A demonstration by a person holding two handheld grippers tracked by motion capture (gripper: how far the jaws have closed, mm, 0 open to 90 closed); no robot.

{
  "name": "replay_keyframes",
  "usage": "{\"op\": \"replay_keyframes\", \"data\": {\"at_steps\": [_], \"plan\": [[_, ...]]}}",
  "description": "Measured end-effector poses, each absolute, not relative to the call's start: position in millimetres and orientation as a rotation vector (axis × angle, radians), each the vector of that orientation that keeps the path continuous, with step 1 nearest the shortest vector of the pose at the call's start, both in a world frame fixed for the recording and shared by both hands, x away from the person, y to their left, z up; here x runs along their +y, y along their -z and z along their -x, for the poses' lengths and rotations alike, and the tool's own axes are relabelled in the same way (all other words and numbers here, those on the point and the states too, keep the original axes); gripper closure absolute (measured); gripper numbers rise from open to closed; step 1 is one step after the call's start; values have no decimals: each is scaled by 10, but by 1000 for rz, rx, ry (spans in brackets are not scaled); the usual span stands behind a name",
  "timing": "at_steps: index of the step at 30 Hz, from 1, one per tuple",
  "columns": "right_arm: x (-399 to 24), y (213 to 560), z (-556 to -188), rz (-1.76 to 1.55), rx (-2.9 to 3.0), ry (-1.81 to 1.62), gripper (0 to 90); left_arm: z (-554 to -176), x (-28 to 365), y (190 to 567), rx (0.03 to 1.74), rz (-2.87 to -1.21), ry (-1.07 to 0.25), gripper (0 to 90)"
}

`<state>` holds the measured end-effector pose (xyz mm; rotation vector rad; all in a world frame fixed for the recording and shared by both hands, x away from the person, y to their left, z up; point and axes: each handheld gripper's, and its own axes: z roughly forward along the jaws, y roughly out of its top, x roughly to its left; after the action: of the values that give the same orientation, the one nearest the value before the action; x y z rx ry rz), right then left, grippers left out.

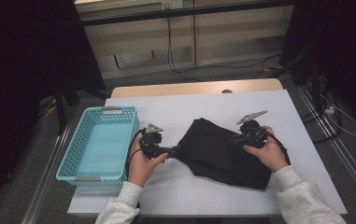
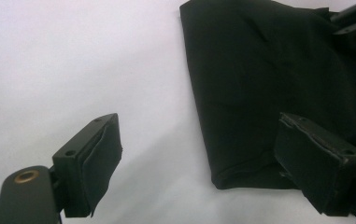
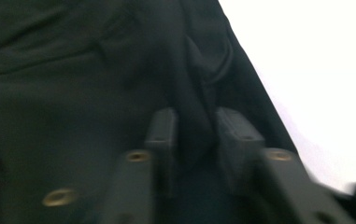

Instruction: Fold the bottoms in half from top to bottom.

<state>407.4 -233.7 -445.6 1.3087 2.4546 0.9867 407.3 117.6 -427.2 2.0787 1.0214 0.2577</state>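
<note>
Right gripper (image 3: 195, 135): fingers (image 3: 162, 133) pinching a raised fold of the folded black fabric garment (image 1: 222, 151). Left gripper (image 2: 199, 163): fingers (image 2: 94, 161) spread wide, straddling the garment's near corner. Garment lies on the white desk (image 1: 175, 107); light-blue perforated plastic basket (image 1: 102, 140) at left.

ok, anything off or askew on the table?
Mostly tidy. The black cloth lies folded but skewed to the table edges, with a bunched fold where the right gripper pinches it. The left gripper is open at the cloth's corner. The basket sits square and empty. No damage or spills.
</note>
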Motion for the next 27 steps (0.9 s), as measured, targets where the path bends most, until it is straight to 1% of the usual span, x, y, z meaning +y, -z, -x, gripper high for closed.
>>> {"op": "replay_keyframes", "data": {"at_steps": [1, 2, 11, 15, 20, 27], "plan": [[-2333, 4462, -4077, -1304, 2460, -982, 824, -4073, 1178, 4270, 1022, -2078, -259, 154], [-2331, 4461, -4076, -1302, 2471, -987, 868, -4074, 1181, 4267, 1023, -2077, -261, 154], [-2302, 4239, -4048, -1265, 2456, -1038, 870, -4071, 1198, 4254, 1024, -2067, -269, 156], [-2329, 4248, -4057, -1278, 2444, -1033, 858, -4062, 1199, 4258, 1025, -2064, -268, 156], [-2363, 4243, -4049, -1289, 2441, -1037, 893, -4065, 1193, 4261, 1024, -2064, -266, 156], [-2301, 4165, -4121, -1248, 2393, -1155, 894, -4066, 1199, 4263, 1024, -2069, -264, 156]]}}
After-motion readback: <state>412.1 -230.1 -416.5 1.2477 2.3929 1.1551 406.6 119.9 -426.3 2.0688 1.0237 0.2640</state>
